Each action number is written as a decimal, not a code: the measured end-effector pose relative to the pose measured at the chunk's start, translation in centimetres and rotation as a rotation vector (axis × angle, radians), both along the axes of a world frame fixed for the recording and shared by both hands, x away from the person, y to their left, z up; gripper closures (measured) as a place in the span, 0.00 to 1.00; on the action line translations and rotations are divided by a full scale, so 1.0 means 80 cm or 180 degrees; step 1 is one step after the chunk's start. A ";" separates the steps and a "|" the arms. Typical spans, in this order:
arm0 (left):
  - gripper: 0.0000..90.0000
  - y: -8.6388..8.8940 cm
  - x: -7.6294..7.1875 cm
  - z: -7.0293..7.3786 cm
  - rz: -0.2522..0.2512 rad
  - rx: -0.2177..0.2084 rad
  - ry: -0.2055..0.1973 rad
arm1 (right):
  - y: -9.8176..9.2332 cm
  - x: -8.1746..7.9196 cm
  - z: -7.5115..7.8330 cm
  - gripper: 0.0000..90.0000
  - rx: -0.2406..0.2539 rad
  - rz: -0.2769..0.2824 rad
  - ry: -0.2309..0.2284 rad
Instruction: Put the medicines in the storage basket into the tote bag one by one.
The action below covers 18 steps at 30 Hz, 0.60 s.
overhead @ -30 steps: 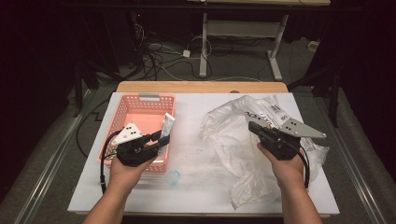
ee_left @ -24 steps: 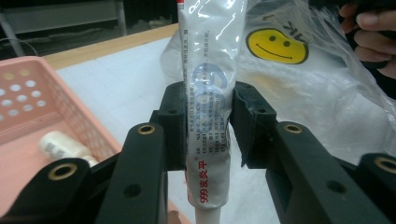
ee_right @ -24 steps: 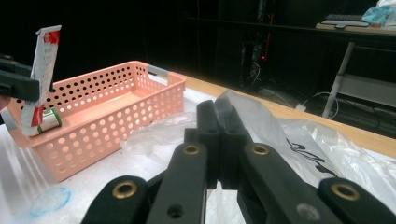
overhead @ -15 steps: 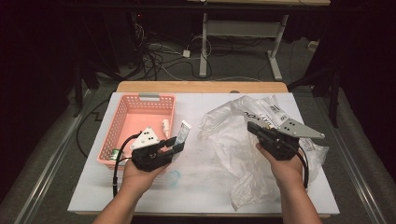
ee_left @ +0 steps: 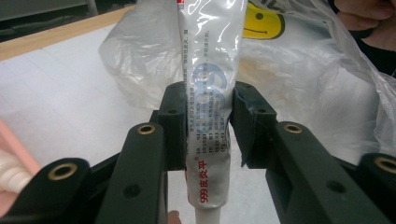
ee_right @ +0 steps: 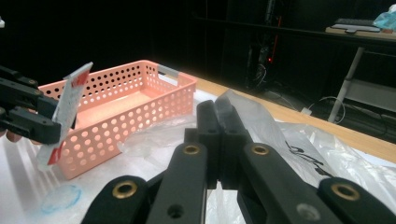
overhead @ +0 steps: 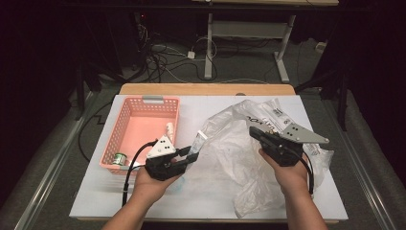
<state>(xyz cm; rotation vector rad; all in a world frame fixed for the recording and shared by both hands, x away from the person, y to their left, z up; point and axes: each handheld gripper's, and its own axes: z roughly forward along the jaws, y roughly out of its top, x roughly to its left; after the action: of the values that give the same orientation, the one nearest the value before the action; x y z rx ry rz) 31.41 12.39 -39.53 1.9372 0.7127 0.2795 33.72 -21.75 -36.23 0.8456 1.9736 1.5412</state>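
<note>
A white ointment tube (ee_left: 210, 93) with red print stands upright between the pads of my left gripper (ee_left: 205, 100), which is shut on its lower half. In the high view that gripper (overhead: 190, 155) holds the tube (overhead: 197, 143) just right of the pink basket (overhead: 143, 103), at the left edge of the crumpled clear plastic bag (overhead: 230, 143). My right gripper (overhead: 253, 132) lies on the bag's right part. Its jaws (ee_right: 218, 112) are shut on a fold of the bag's film (ee_right: 261, 126). The right gripper view also shows the left gripper (ee_right: 28, 112) with the tube (ee_right: 65, 107) before the basket (ee_right: 116, 135).
The basket holds a small green-lidded jar (overhead: 119, 158) and a white tube (overhead: 169, 129). A white sheet (overhead: 201, 201) covers the table, whose wooden far edge (overhead: 206, 89) shows. Beyond it, cables and desk legs (overhead: 208, 52) stand on the dark floor.
My left gripper has carried the tube to the right, from over the basket's near right corner to the edge of the plastic bag. The right gripper has stayed put on the bag.
</note>
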 end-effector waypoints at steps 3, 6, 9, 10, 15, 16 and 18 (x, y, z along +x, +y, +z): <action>0.74 -0.010 0.000 -0.002 -0.0050 0.0017 0.0015 | 0.001 -0.001 0.001 1.00 -0.0001 0.0010 -0.0007; 0.74 -0.022 0.001 -0.004 -0.0094 0.0050 0.0017 | 0.001 -0.002 0.002 1.00 0.0005 0.0015 -0.0029; 0.74 -0.038 0.004 -0.007 -0.0136 0.0067 0.0040 | 0.001 -0.003 0.002 1.00 0.0010 0.0022 -0.0022; 0.74 -0.044 0.006 -0.007 -0.0154 0.0071 0.0043 | 0.001 -0.003 0.002 1.00 0.0010 0.0028 -0.0028; 0.74 -0.072 0.014 -0.012 -0.0229 0.0066 0.0052 | 0.001 -0.004 0.002 1.00 0.0023 0.0036 -0.0021; 0.74 -0.077 0.017 -0.014 -0.0238 0.0067 0.0060 | 0.000 -0.004 0.003 1.00 0.0027 0.0037 -0.0020; 0.74 -0.086 0.021 -0.018 -0.0251 0.0080 0.0076 | -0.001 -0.004 0.003 1.00 0.0049 0.0026 -0.0009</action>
<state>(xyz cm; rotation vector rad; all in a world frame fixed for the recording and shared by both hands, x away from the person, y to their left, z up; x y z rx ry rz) 33.09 5.49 -40.95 1.9904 0.6492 0.2180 33.38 -21.79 -36.01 0.8421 1.9680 1.5631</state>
